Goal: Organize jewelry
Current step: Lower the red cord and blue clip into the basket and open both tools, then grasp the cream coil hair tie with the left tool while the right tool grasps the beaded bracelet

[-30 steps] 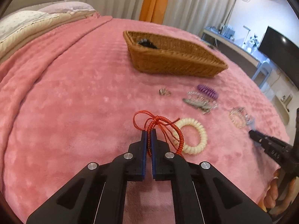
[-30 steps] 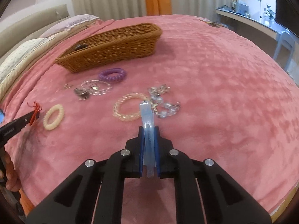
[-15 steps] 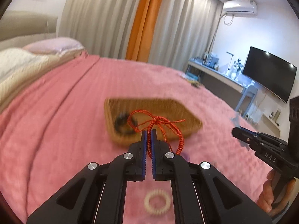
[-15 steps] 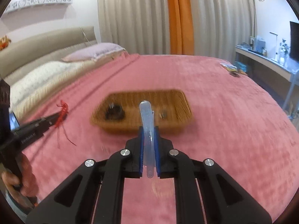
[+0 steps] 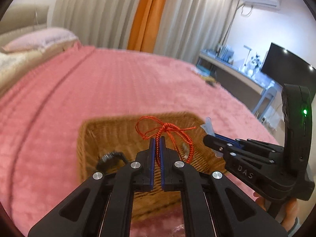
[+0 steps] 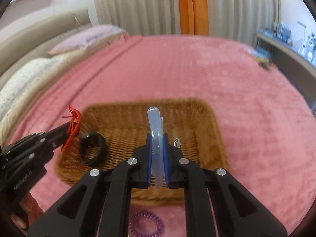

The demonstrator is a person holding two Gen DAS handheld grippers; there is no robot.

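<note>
The left gripper (image 5: 156,138) is pinching a red cord bracelet (image 5: 167,136) over the wicker basket (image 6: 122,118); it looks light and floppy. The right gripper (image 6: 157,138) is clamping a stiff, smooth translucent hair clip (image 6: 155,122) at mid-length, also above the basket.

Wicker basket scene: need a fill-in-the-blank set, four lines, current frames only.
1. The left gripper is shut on a ____ cord bracelet.
2. The right gripper is shut on a pale blue ____.
3. Both grippers hang above the wicker ____, which sits on the pink blanket.
4. On the blanket, nearer the camera than the basket, lies a ____ spiral hair tie.

Missing words: red; hair clip; basket; purple
</note>
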